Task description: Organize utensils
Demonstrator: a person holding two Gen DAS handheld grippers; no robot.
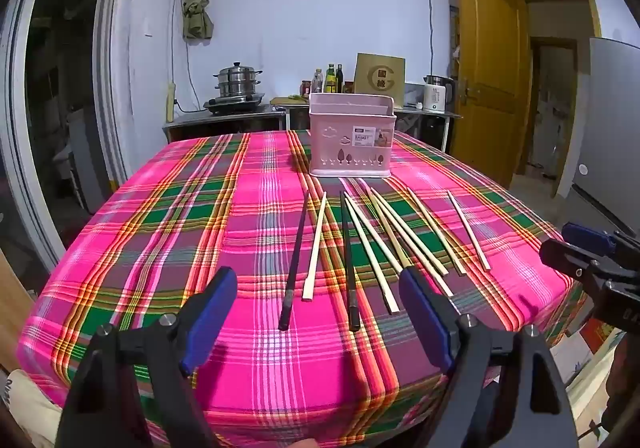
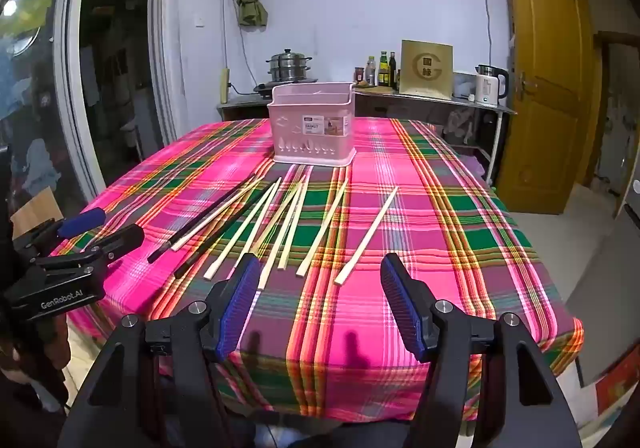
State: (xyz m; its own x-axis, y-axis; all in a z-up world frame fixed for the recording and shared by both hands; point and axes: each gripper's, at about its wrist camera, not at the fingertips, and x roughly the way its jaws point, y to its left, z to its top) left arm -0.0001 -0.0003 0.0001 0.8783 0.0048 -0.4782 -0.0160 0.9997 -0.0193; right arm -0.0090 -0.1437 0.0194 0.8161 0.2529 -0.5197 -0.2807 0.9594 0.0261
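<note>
Left wrist view: your left hand-held gripper (image 1: 316, 312) and right hand-held gripper (image 2: 316, 288) hang released over the bench's near edge. Chopsticks (image 1: 376, 240) lie mid-bench before the caddy (image 1: 352, 136); likely nothing's sorted, so grasp one next.

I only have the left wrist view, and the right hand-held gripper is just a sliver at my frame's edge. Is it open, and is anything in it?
Observer: The right hand-held gripper is open. Its blue pads stand wide apart, with only the pink and green plaid tablecloth showing between them.
Operator: Which chopstick lies closest in front of it?
Observer: The lone pale wooden chopstick, farthest right in the row. Its near end sits just ahead of the gap between the pads, untouched.
</note>
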